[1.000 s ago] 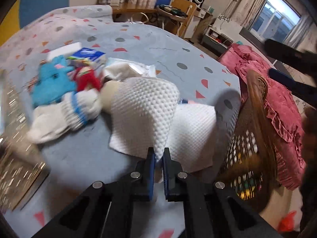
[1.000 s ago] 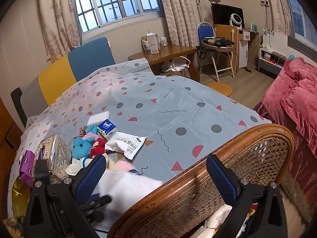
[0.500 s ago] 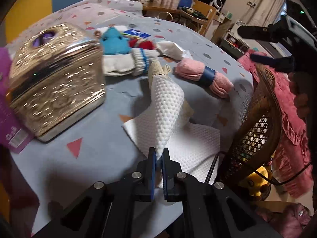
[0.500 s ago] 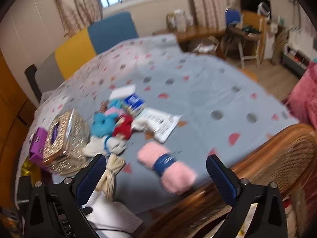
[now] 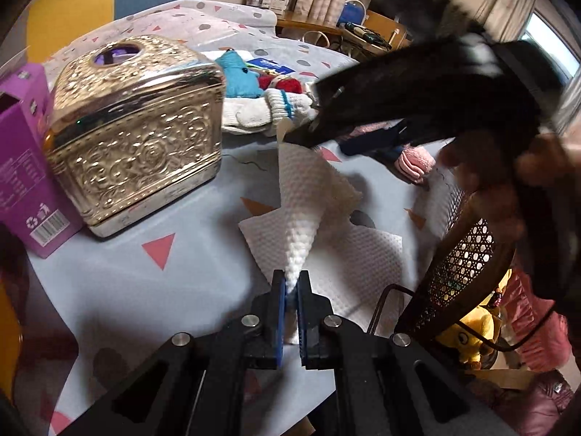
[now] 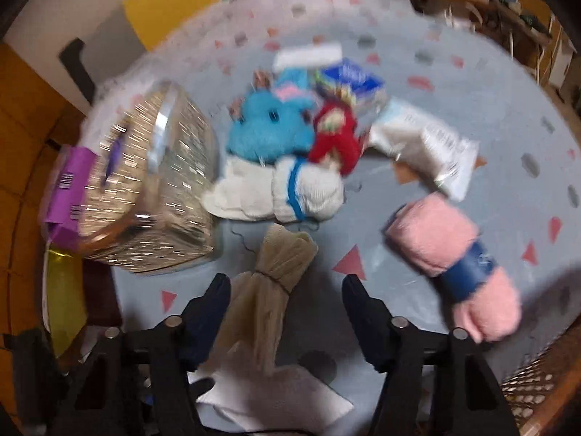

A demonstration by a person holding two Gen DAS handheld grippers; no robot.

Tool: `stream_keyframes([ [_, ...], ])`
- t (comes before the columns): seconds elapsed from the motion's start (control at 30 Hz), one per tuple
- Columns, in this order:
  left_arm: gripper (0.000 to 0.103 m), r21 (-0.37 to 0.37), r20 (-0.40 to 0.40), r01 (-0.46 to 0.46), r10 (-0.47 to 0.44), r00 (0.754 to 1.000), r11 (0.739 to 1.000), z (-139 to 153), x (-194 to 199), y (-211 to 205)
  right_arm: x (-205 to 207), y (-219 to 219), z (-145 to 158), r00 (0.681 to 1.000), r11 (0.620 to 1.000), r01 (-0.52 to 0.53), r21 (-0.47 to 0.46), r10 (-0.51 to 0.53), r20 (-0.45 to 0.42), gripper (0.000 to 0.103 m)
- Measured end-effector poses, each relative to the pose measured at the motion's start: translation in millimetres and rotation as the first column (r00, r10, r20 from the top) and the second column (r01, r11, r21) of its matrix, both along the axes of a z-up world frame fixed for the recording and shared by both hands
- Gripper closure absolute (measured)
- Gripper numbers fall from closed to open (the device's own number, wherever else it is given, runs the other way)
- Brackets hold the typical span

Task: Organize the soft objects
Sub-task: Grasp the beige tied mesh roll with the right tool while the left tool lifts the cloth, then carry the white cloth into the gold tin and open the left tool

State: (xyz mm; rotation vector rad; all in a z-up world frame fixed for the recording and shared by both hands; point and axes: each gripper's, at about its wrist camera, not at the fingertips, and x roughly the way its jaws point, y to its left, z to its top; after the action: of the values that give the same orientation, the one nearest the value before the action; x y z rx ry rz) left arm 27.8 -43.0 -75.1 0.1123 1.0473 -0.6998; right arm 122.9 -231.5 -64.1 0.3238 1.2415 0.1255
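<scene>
**Lifting the white cloth while the right tool approaches the beige bundle**

Left wrist: left tool [image 5: 289,292] is clamped on white cloth [image 5: 308,196], right of the gold box [image 5: 134,127]. Lift evenly.

Right wrist: right tool [image 6: 287,292] stands apart, straddling beige bundle [image 6: 276,265] beside the box; centre before closing.

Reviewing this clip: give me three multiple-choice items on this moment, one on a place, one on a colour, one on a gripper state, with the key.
1. Where does the gold tissue box stand?
A. inside the wicker basket
B. on the table, beside the purple carton
C. on the floor

2. What colour is the band around the pink yarn roll?
A. blue
B. yellow
C. white

3. What is the left gripper doing?
A. open above the socks
B. shut on nothing
C. shut on the white cloth

Key:
1 B, it sits on the tablecloth next to the purple carton.
2 A, a dark blue band wraps its middle.
3 C, the cloth's corner is pinched between its fingers.
</scene>
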Motion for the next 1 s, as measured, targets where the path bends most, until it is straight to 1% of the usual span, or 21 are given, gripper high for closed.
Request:
stream_keyframes([
  [0.07,0.097,0.003,0.002,-0.011,0.011,1.000,1.000,0.5,-0.8,6.4,7.4,4.3,-17.8,0.998,0.998,-0.023,0.056,0.025,-0.049,0.050],
  [0.1,0.097,0.006,0.006,-0.017,0.017,1.000,1.000,1.2,-1.4,9.7,9.4,4.9,-22.9,0.998,0.997,-0.028,0.077,0.033,-0.062,0.066],
  [0.13,0.097,0.011,0.012,-0.026,0.026,1.000,1.000,2.5,-1.8,15.1,9.5,3.5,-22.7,0.998,0.998,-0.020,0.065,0.023,-0.056,0.069],
  [0.17,0.097,0.018,0.013,-0.033,0.033,0.999,0.999,2.9,-2.0,18.4,8.9,0.4,-17.4,1.000,1.000,-0.010,0.030,0.011,-0.026,0.074],
  [0.2,0.097,0.024,0.009,-0.041,0.041,0.999,0.999,3.3,-0.6,20.3,8.2,-2.3,-13.3,1.000,1.000,-0.007,0.007,0.007,-0.009,0.083],
  [0.23,0.097,0.024,0.004,-0.048,0.048,0.999,0.999,2.6,0.1,23.7,7.7,-6.5,-6.7,1.000,0.999,0.004,-0.044,-0.003,0.016,0.085],
  [0.27,0.097,0.022,0.002,-0.052,0.052,0.999,0.998,2.3,0.4,25.6,7.6,-11.4,-2.2,0.999,0.995,0.018,-0.097,-0.015,0.033,0.085],
  [0.33,0.095,0.020,-0.004,-0.062,0.062,0.998,0.998,1.1,1.7,25.2,8.7,-18.5,-2.0,0.999,0.991,0.017,-0.131,-0.013,0.030,0.085],
  [0.37,0.086,0.022,-0.011,-0.063,0.063,0.998,0.998,0.2,2.3,23.6,8.9,-21.6,-3.4,1.000,0.992,0.015,-0.127,-0.012,0.025,0.085],
  [0.4,0.069,0.021,-0.021,-0.067,0.068,0.997,0.998,-0.6,3.4,22.5,9.0,-23.9,-5.5,1.000,0.993,0.015,-0.113,-0.013,0.021,0.084],
  [0.47,0.052,0.011,-0.025,-0.086,0.086,0.996,0.996,-0.9,4.3,20.7,9.8,-25.4,-4.4,1.000,0.993,0.004,-0.115,-0.002,0.016,0.082],
  [0.53,0.051,0.009,-0.010,-0.087,0.087,0.996,0.996,-0.6,4.3,15.4,14.3,-20.2,-12.1,1.000,0.991,-0.004,-0.136,0.006,0.017,0.076],
  [0.57,0.051,0.021,-0.002,-0.089,0.090,0.996,0.996,-1.1,6.1,14.0,14.3,-18.2,-15.4,1.000,0.990,-0.006,-0.139,0.008,0.017,0.074],
  [0.63,0.052,0.039,0.001,-0.090,0.090,0.996,0.995,-3.9,9.8,10.2,14.7,-14.6,-21.9,1.000,0.988,0.010,-0.155,-0.008,0.011,0.064],
  [0.67,0.056,0.048,-0.004,-0.085,0.085,0.996,0.995,-6.2,11.3,7.6,16.1,-15.7,-23.4,1.000,0.988,0.016,-0.154,-0.016,0.003,0.063],
  [0.7,0.071,0.057,-0.006,-0.080,0.080,0.997,0.995,-8.3,11.7,5.2,17.4,-16.5,-26.6,1.000,0.988,0.028,-0.150,-0.028,0.006,0.063],
  [0.73,0.077,0.073,0.009,-0.074,0.074,0.997,0.995,-9.4,11.0,1.8,17.5,-17.4,-27.0,0.999,0.989,0.034,-0.142,-0.033,0.009,0.063],
  [0.8,0.089,0.077,0.020,-0.066,0.064,0.998,0.995,-9.1,9.3,-0.6,17.4,-19.0,-27.3,0.999,0.991,0.044,-0.129,-0.043,0.013,0.063],
  [0.87,0.096,0.067,0.026,-0.067,0.065,0.998,0.996,-7.4,7.2,-1.7,17.5,-21.0,-26.8,0.999,0.991,0.036,-0.129,-0.035,0.013,0.063],
  [0.9,0.098,0.065,0.038,-0.071,0.068,0.997,0.995,-4.7,6.2,-1.1,14.3,-23.8,-23.6,1.000,0.991,0.029,-0.134,-0.027,0.014,0.064],
  [1.0,0.098,0.020,0.078,-0.084,0.082,0.994,0.996,14.9,4.9,5.4,12.5,-15.2,-23.3,1.000,0.986,-0.021,-0.167,0.024,0.018,0.065],
])
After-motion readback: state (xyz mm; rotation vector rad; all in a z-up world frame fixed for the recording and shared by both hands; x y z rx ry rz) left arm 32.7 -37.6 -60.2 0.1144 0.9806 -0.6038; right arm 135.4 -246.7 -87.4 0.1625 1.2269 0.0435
